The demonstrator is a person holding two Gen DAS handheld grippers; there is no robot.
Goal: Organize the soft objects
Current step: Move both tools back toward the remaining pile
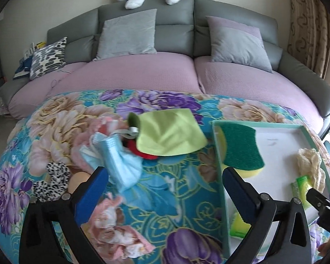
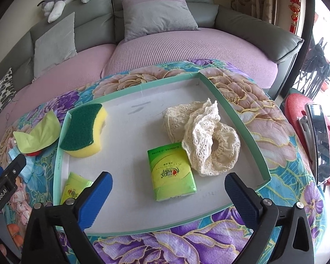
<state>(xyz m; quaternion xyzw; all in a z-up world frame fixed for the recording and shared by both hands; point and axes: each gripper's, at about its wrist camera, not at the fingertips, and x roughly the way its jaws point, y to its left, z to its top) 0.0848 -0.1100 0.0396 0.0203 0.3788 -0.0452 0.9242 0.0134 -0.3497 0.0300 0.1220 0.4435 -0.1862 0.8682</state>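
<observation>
Both claws wide open, empty. Left claw [image 1: 165, 189] near mask [image 1: 121, 162]; right claw [image 2: 168, 189] over tray [image 2: 231, 110]. Advice: pinch mask's bunched middle, lift clear of cloth [image 1: 169, 134].

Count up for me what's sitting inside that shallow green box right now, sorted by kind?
Sponge: 1
Tissue packs: 2, one in the middle, one near the left wall
Cream lace cloth: 1 bundle; I cannot tell if it is more than one piece
Total in the box: 4
</observation>
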